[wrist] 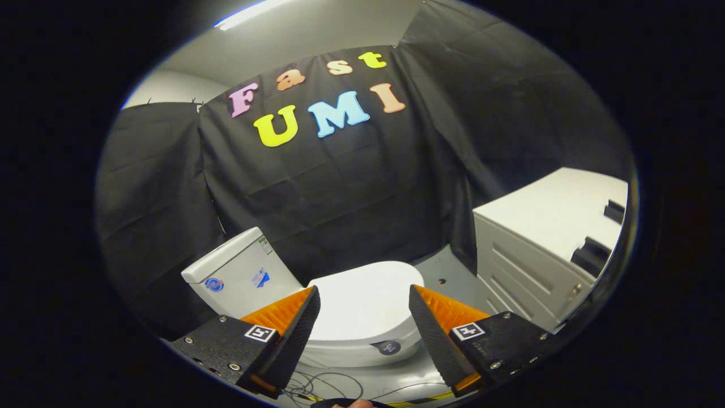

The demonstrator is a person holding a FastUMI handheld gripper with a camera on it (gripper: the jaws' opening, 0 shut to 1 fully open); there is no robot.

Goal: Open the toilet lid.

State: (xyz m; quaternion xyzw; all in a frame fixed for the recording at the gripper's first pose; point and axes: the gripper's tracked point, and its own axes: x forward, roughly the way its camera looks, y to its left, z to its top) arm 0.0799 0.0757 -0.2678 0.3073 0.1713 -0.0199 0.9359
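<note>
hand-held gripper (364, 297) open, toilet lid (362, 306) closed beyond.

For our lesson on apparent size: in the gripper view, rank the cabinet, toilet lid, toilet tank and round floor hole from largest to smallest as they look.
1. Cabinet
2. Toilet lid, seen between the open hand-held gripper fingers
3. Toilet tank, though it stands farther off, so unsure
4. Floor hole

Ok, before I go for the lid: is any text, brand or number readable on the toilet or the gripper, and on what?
Corner label on the tank: too small to read.
Two blue stickers on the tank: blurred, unreadable.
Round badge on the toilet's front: unreadable.
Square markers on the open gripper: coded patterns, no words.
The closed toilet lid lies beyond its fingers, bare.
</note>
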